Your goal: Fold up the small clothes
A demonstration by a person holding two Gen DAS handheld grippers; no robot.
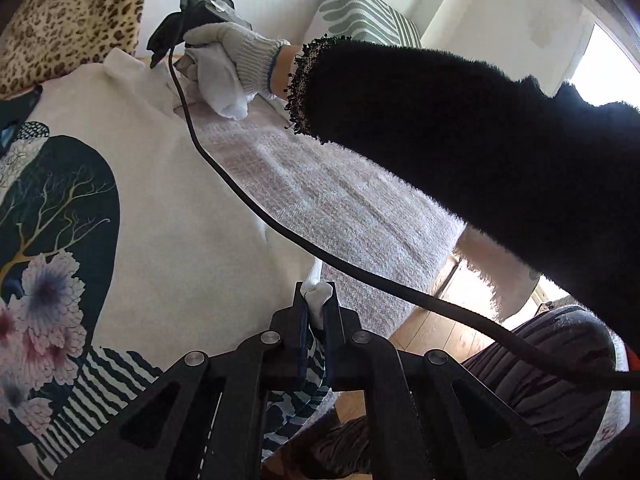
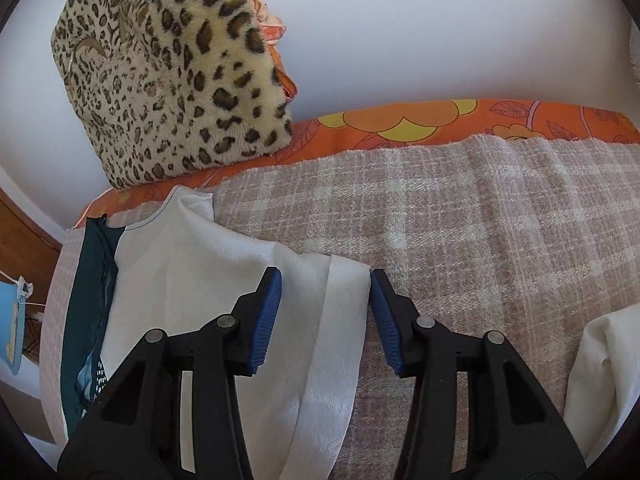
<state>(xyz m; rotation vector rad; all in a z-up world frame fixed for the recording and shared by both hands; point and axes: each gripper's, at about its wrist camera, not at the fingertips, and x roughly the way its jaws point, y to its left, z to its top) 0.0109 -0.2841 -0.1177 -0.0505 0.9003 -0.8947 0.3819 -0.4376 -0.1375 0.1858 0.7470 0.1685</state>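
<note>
White satin-like fabric, printed with a dark teal panel, gold branches and pink-and-purple flowers, lies spread across a bed as a small garment (image 1: 192, 208) is handled with two hand-held tools. The left tool (image 1: 316, 300) is closed tight on a bunched white corner of the garment at the near edge of the bed, its black fingers pressed together around the cloth. At the garment's far end, the right tool (image 2: 326, 312) stands wide open, its blue ribbed pads (image 2: 266, 320) straddling a folded white edge of the garment without gripping it. In the left wrist view, a white knit-gloved hand (image 1: 224, 52) in a fuzzy black sleeve (image 1: 460, 152) holds that right tool, a black cable (image 1: 280, 232) trailing from it across the garment. No brand, label or legible writing can be made out on the garment or tools. The bed is covered with a pinkish-beige checked woven blanket (image 2: 480, 220) over an orange floral sheet (image 2: 420, 120). A leopard-print pillow (image 2: 168, 80) leans against the plain white wall (image 2: 440, 28), and a green-and-white striped cushion (image 1: 360, 12) sits farther along. Another pale cloth (image 2: 604, 380) lies at the right edge of the right wrist view. Light wooden flooring (image 1: 432, 328) shows beside the bed, with bright daylight at the right of the left wrist view.
</note>
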